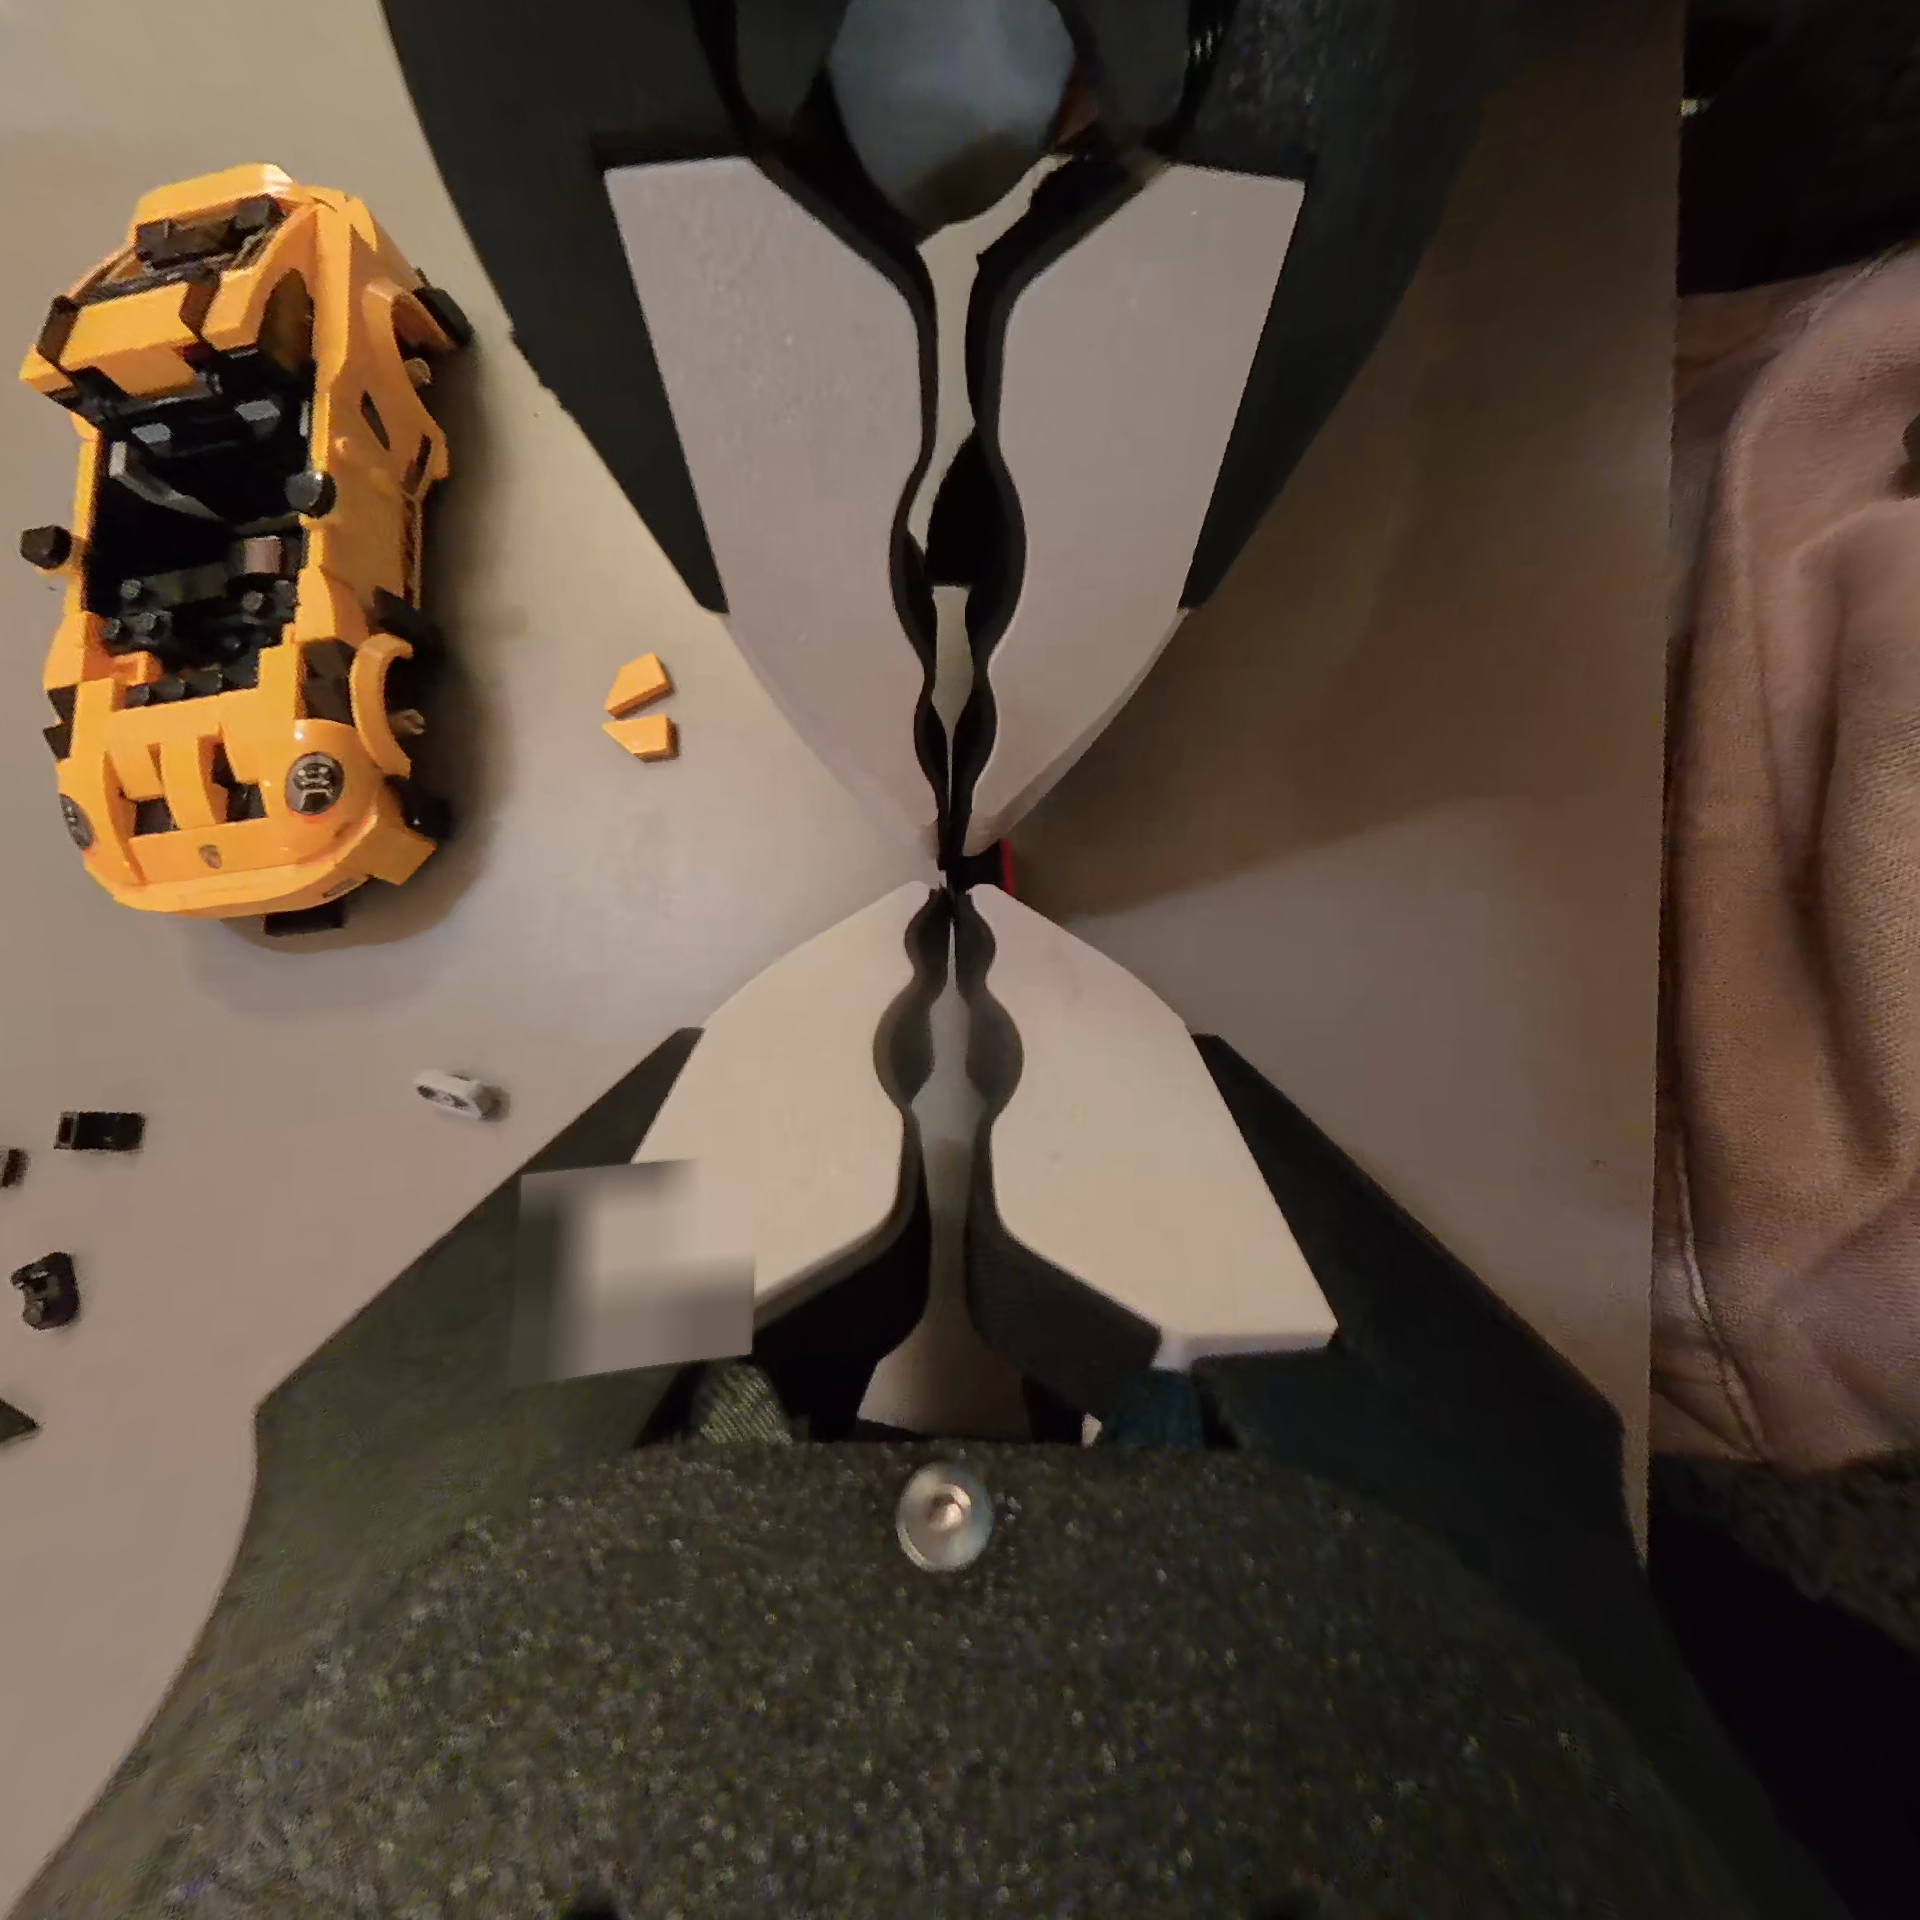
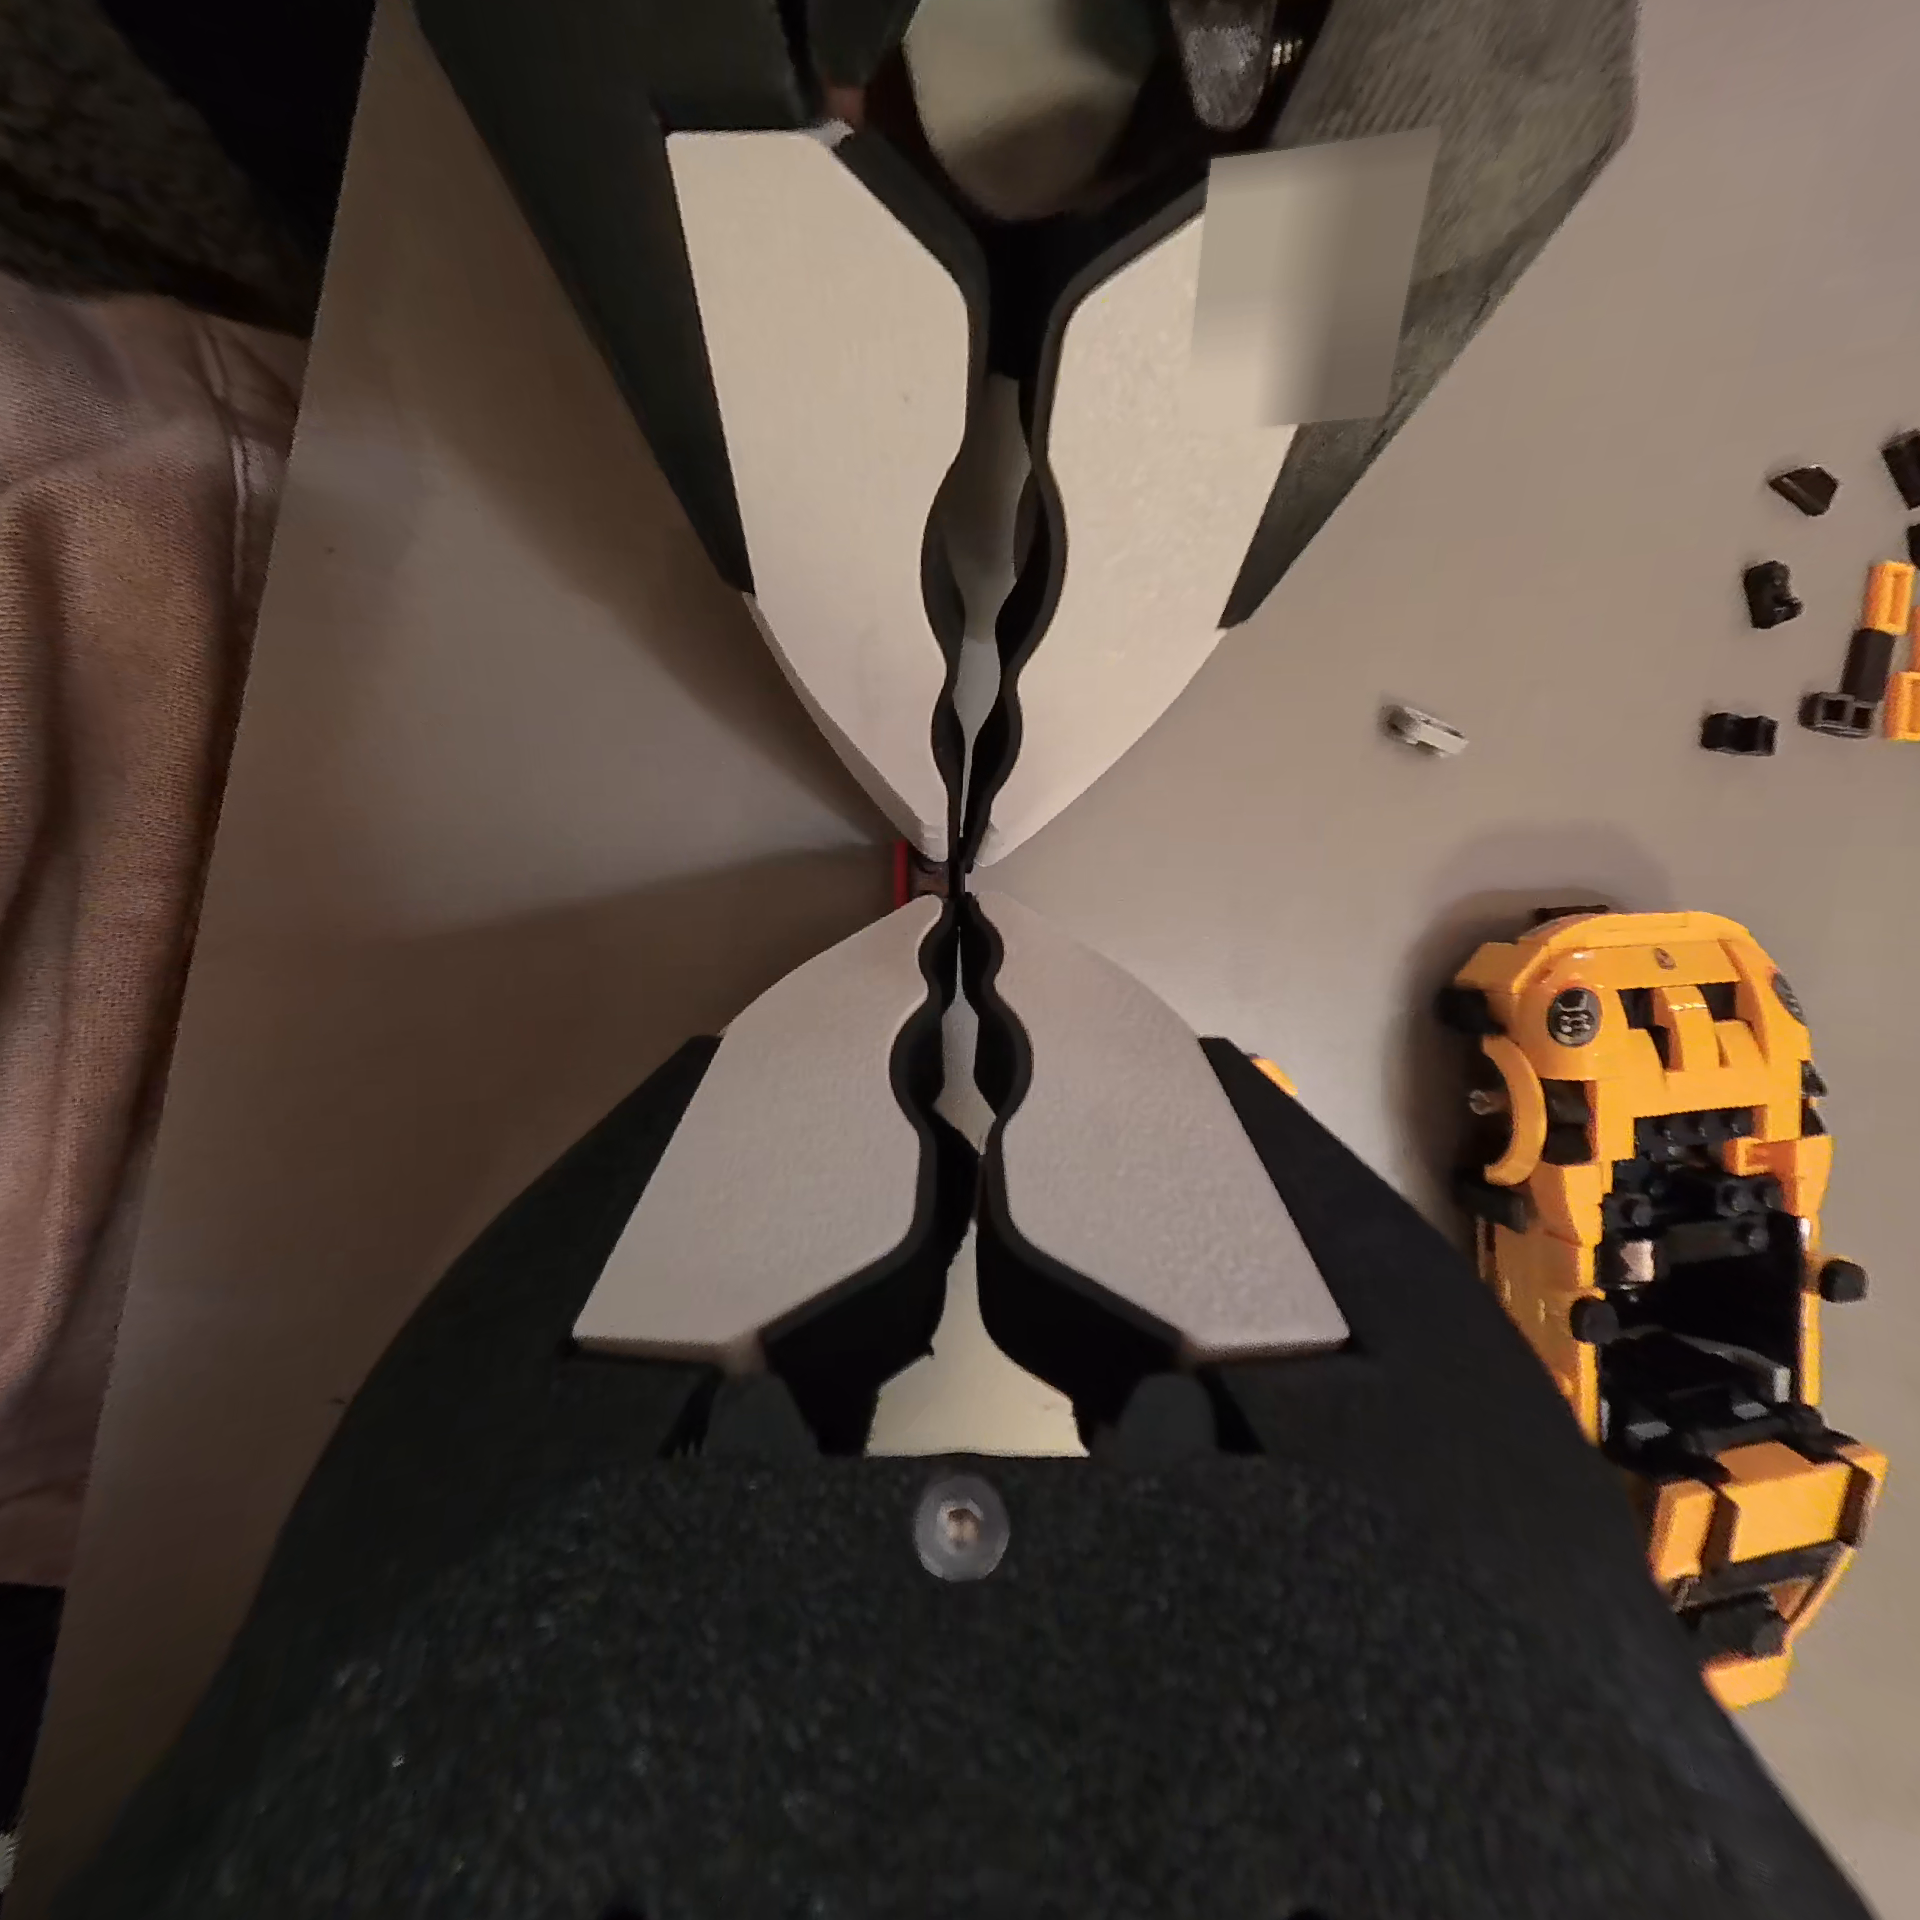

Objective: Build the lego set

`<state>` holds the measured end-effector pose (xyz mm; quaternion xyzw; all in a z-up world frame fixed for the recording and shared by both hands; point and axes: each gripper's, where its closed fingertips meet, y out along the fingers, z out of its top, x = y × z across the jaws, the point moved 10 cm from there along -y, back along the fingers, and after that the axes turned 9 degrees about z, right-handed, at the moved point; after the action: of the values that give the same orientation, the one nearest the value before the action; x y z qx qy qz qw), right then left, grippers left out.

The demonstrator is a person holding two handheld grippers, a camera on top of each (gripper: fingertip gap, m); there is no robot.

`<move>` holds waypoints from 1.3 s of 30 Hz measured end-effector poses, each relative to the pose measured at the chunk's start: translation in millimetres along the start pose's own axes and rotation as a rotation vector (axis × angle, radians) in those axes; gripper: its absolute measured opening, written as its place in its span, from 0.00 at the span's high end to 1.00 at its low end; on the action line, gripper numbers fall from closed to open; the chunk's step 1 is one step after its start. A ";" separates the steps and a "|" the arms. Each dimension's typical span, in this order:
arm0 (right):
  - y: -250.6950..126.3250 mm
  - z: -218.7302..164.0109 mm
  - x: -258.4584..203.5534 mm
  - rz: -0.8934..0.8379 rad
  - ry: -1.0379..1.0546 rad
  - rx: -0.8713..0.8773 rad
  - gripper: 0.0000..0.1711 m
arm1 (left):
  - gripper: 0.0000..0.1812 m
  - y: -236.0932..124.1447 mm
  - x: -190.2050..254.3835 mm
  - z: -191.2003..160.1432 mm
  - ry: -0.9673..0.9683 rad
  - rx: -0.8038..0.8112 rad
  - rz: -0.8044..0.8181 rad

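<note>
My two grippers meet tip to tip above the pale table (image 1: 1299, 987). In the left wrist view my left gripper (image 1: 951, 896) comes from below and my right gripper (image 1: 951, 857) from above. Both are shut, and a small red piece (image 1: 1003, 868) is pinched where the tips meet. It is mostly hidden, and also shows in the right wrist view (image 2: 902, 868). There my right gripper (image 2: 951, 902) comes from below and my left gripper (image 2: 951, 857) from above. The part-built orange and black lego car (image 1: 239, 540) lies on the table to the side (image 2: 1662, 1247), apart from both grippers.
Two orange wedge tiles (image 1: 639, 712) lie beside the car. A small grey piece (image 1: 462, 1094) (image 2: 1423, 732) and several loose black pieces (image 1: 99, 1130) (image 2: 1737, 732) lie further off, with orange and black parts (image 2: 1881, 644). The table edge borders pinkish cloth (image 1: 1787, 831) (image 2: 125, 727). The tips of both grippers are at nearly the same place.
</note>
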<state>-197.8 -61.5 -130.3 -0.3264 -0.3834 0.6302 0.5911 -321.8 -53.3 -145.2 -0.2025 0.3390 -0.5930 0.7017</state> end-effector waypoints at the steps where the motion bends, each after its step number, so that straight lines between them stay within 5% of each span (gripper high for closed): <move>1: 0.0 -0.2 -0.2 0.001 0.003 0.001 1.00 | 0.99 0.0 0.4 -0.6 -0.006 0.005 0.002; 11: -0.6 -6.4 2.2 0.018 0.082 0.083 1.00 | 0.99 0.7 -4.8 0.2 -0.049 0.005 -0.041; 15: -8.9 -17.3 2.1 0.045 0.106 0.189 0.86 | 0.94 -0.2 -6.3 0.0 -0.066 0.009 -0.060; 19: -2.6 -18.1 -0.1 0.067 0.091 0.175 0.82 | 0.93 -0.5 -6.5 0.1 -0.058 0.008 -0.076; 25: 13.5 -13.1 -0.4 0.089 -0.024 0.167 0.91 | 0.91 -5.5 -7.1 -0.2 -0.057 0.044 -0.106; 32: -14.8 -17.1 -16.9 -0.391 -0.312 0.456 0.91 | 0.87 -27.9 -14.3 3.8 -0.183 0.261 -0.116; 39: -27.5 -11.4 -30.7 -0.719 -0.466 0.442 0.91 | 0.88 -31.8 -22.5 15.7 -0.363 0.412 -0.195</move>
<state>-171.6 -90.8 -113.3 0.1100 -0.4510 0.5085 0.7252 -334.1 -40.2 -107.3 -0.1901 0.0590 -0.6679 0.7171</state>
